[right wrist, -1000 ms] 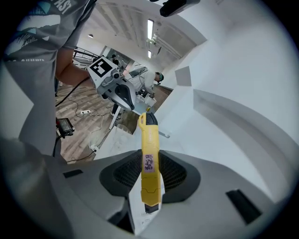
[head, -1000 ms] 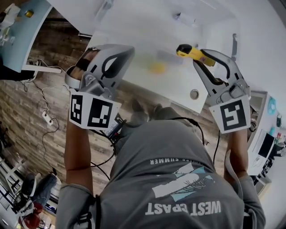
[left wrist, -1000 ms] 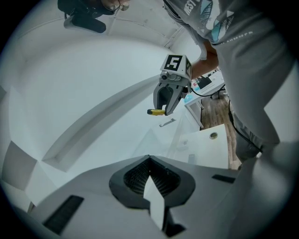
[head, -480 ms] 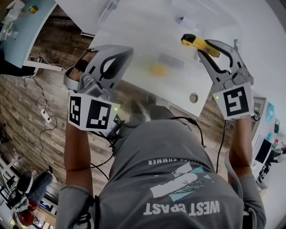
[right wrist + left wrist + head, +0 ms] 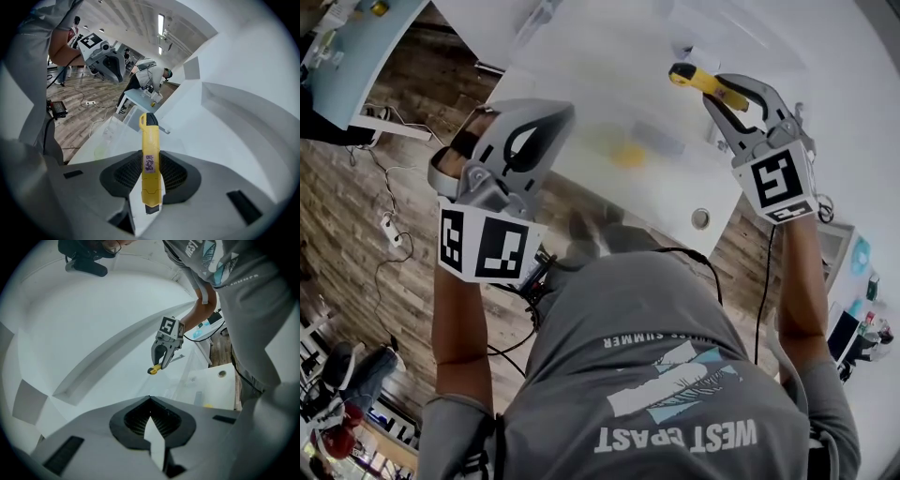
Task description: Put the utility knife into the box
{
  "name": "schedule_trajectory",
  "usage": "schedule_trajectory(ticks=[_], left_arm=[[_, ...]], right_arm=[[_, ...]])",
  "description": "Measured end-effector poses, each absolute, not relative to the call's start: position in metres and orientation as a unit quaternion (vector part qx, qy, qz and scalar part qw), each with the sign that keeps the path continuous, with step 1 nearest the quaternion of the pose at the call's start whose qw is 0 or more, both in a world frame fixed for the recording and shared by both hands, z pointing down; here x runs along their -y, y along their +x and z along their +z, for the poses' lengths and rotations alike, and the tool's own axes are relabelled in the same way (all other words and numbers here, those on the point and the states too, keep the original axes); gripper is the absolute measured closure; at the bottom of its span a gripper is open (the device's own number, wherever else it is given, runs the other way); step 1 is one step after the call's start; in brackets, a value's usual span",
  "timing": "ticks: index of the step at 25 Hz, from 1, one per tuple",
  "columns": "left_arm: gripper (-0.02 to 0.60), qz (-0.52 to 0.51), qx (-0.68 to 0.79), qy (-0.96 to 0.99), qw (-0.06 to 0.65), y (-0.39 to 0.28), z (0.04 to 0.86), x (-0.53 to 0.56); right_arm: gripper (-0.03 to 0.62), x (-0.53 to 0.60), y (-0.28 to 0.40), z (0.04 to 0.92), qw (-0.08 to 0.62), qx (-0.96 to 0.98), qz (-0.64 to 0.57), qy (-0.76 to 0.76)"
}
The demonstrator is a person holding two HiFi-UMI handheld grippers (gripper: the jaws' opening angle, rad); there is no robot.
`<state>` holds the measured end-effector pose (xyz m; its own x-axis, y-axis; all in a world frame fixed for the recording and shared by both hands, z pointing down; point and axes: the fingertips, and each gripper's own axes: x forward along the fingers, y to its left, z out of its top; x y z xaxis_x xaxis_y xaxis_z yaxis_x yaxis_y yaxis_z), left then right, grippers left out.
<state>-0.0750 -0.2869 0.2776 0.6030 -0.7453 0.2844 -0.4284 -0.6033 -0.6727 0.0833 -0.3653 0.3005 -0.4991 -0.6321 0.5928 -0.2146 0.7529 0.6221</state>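
The right gripper (image 5: 722, 94) is clamped on the yellow utility knife (image 5: 694, 79), outside the clear box (image 5: 190, 376) on the table (image 5: 609, 56). The left gripper (image 5: 150, 400) has its jaws together and is empty.

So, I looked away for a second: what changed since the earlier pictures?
The right gripper carried the yellow plastic utility knife further out over the white table, away from the person. It stays clamped on the knife; the left gripper stays shut, empty, roughly where it was.
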Motion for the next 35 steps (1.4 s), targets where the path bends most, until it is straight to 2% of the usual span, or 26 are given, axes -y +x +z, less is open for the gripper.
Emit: schedule_trajectory(ticks=[22,35], left_arm=[[0.574,-0.317,-0.395,-0.831,0.232,-0.086,0.301,0.313],[0.574,-0.335,-0.417,-0.820,0.203,-0.092,0.319,0.323]], right_arm=[[0.474,0.474,0.075,0.418,0.505,0.823,-0.209,0.157],[0.474,0.513,0.081,0.523,0.560,0.806,-0.153,0.119]])
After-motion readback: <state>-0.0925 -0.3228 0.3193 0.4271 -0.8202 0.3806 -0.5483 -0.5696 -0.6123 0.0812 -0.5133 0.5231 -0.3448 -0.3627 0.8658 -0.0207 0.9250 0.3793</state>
